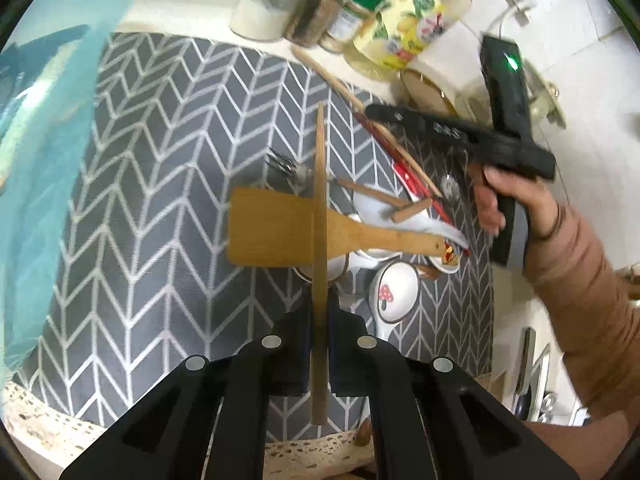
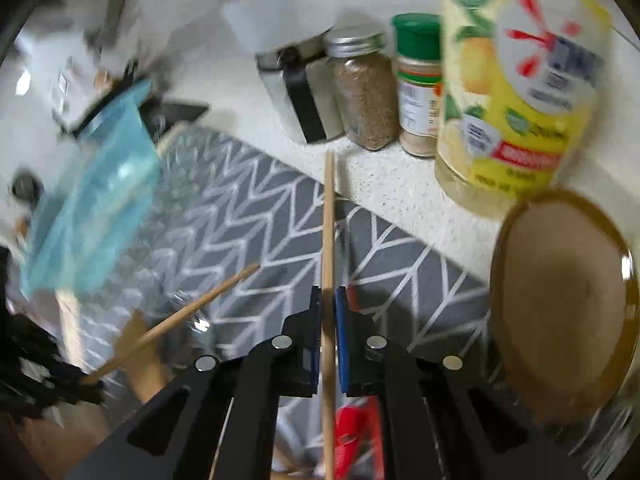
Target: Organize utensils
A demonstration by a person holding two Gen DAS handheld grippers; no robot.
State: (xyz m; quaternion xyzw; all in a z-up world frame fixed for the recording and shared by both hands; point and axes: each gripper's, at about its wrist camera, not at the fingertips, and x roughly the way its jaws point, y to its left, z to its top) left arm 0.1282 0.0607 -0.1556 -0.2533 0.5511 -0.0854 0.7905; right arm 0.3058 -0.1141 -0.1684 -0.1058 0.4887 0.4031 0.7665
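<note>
In the right wrist view the translucent blue plastic bin on the left is smeared by motion blur, so its contents can't be made out, and the tall yellow-labelled bottle loses its top past the upper edge. The red utensil low between the tool's arms is half covered and fuzzy, no telling what it is. In the left wrist view the flat wooden spatula lies over the pile, so the metal fork and white ceramic spoons only partly show.
</note>
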